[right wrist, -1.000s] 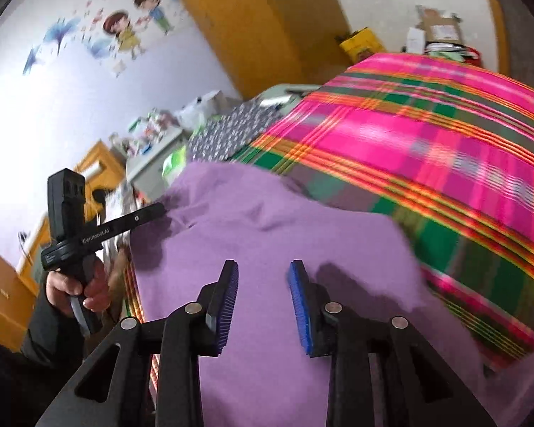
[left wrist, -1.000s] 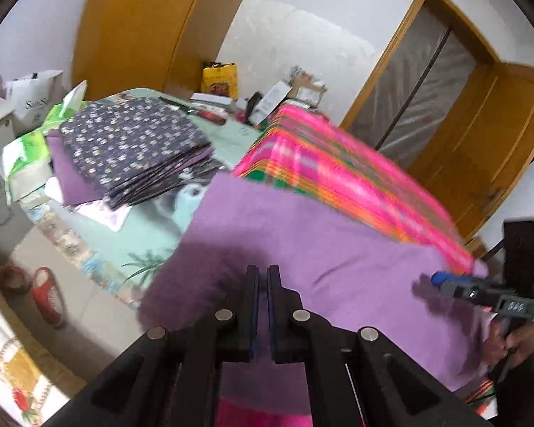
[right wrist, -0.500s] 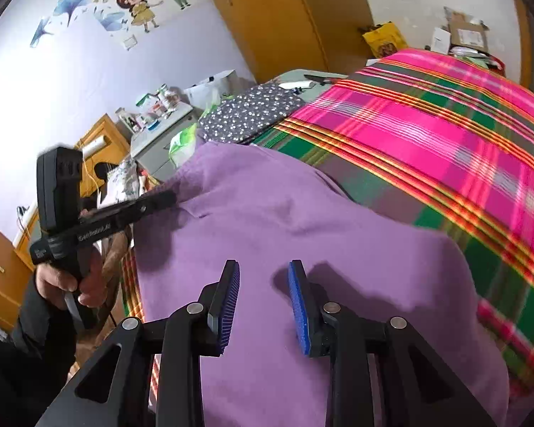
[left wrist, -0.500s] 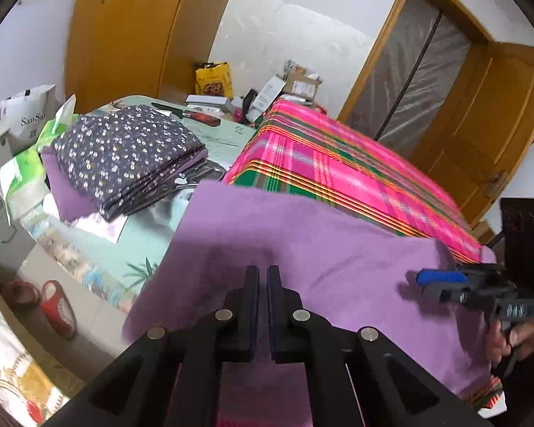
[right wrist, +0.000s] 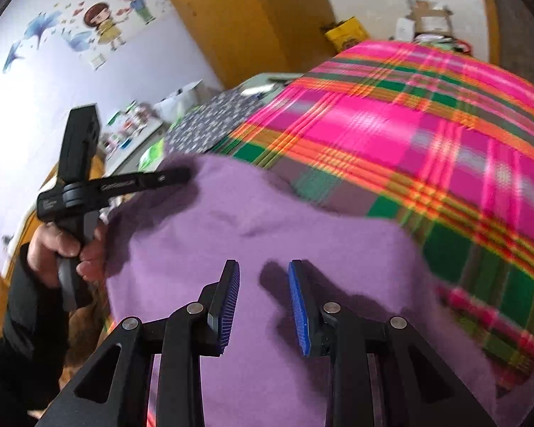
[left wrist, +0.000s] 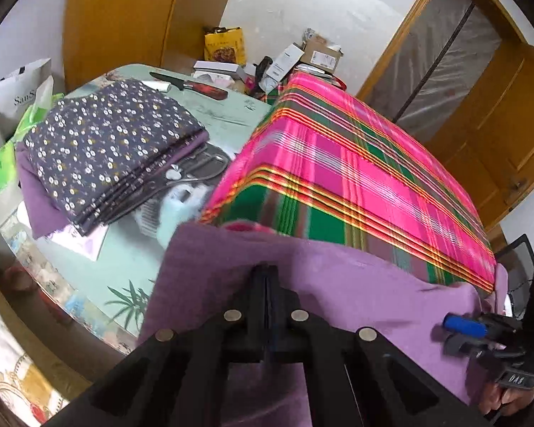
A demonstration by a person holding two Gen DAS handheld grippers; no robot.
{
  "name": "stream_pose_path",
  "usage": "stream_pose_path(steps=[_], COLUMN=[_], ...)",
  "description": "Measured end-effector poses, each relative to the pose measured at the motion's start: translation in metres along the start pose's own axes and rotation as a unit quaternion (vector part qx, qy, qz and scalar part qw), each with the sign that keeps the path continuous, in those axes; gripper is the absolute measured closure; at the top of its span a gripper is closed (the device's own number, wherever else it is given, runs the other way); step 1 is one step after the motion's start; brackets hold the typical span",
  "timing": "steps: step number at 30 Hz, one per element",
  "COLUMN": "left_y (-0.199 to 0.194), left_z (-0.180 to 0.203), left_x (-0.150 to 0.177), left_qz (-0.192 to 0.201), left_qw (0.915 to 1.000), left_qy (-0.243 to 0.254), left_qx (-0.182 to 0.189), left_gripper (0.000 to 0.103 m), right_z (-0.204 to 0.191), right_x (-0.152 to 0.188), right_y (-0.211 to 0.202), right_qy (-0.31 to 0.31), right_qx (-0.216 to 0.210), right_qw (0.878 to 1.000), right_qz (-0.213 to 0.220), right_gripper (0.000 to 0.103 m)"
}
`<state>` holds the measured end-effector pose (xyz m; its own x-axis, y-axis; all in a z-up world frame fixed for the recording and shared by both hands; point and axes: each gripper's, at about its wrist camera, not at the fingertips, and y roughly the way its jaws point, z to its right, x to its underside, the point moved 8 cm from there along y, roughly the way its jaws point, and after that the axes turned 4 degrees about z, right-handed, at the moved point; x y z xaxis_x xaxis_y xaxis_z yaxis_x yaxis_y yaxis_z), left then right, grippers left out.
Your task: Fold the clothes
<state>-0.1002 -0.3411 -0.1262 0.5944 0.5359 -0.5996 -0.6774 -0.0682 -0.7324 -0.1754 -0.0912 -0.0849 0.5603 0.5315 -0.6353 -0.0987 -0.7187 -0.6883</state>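
One purple garment (left wrist: 356,284) of plain, soft-looking cloth lies spread over the near end of a pink-and-green plaid blanket (left wrist: 338,163), its far edge rumpled into shallow folds. Its long axis runs across the near edge of the blanket, from the left gripper (left wrist: 266,274) to the right gripper (right wrist: 263,277). The left gripper's fingers are pressed together, and the cloth bunches around their tips, apparently pinched. The right gripper's blue-padded fingers (right wrist: 231,284) stand apart above the cloth, gripping nothing. To the left of the blanket, on a pale green printed cover (left wrist: 124,284), sits a folded stack of dark floral fabric (left wrist: 106,142) over more purple cloth, well apart from the garment. Behind it lie a knife (left wrist: 192,85), a yellow packet (left wrist: 224,44) and cardboard boxes (left wrist: 317,53)
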Motion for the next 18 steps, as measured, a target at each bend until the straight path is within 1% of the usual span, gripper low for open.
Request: stream_pose_path(steps=[1, 2, 4, 7, 9, 11, 14, 16, 18], left_y=[0.001, 0.001, -0.006, -0.021, -0.03, -0.04, -0.055, -0.065, -0.065], left_z=[-0.001, 0.0, -0.002, -0.005, -0.007, -0.01, -0.013, -0.015, -0.022], left_x=[-0.001, -0.001, 0.004, 0.016, 0.023, 0.031, 0.042, 0.049, 0.053], left_qz=[0.001, 0.003, 0.01, 0.022, 0.03, 0.039, 0.051, 0.059, 0.061], left_qw=[1.0, 1.0, 0.9999, 0.9997, 0.9995, 0.9992, 0.9986, 0.9981, 0.9981], left_qy=[-0.003, -0.002, 0.0, 0.004, 0.006, 0.008, 0.012, 0.014, 0.0], left_qx=[0.001, 0.002, 0.003, 0.004, 0.005, 0.005, 0.006, 0.007, 0.013], left_gripper=[0.102, 0.102, 0.102, 0.102, 0.101, 0.101, 0.101, 0.101, 0.101], right_z=[0.004, 0.01, 0.023, 0.038, 0.038, 0.03, 0.013, 0.003, 0.002], right_x=[-0.004, -0.007, -0.012, -0.014, -0.013, -0.009, 0.008, 0.024, 0.036], right_y=[0.0, 0.0, 0.001, -0.005, -0.015, -0.027, -0.044, -0.054, -0.06], right_qy=[0.004, 0.011, 0.034, 0.069, 0.073, 0.064, 0.027, 0.0, -0.012], right_qx=[0.011, 0.021, 0.036, 0.041, 0.035, 0.021, -0.005, -0.015, -0.014], right_qw=[1.0, 1.0, 0.998, 0.996, 0.996, 0.997, 0.999, 0.999, 0.999], right_qz=[0.008, 0.015, 0.024, 0.034, 0.042, 0.047, 0.044, 0.036, 0.032], right_gripper=[0.074, 0.076, 0.077, 0.077, 0.076, 0.075, 0.075, 0.075, 0.075])
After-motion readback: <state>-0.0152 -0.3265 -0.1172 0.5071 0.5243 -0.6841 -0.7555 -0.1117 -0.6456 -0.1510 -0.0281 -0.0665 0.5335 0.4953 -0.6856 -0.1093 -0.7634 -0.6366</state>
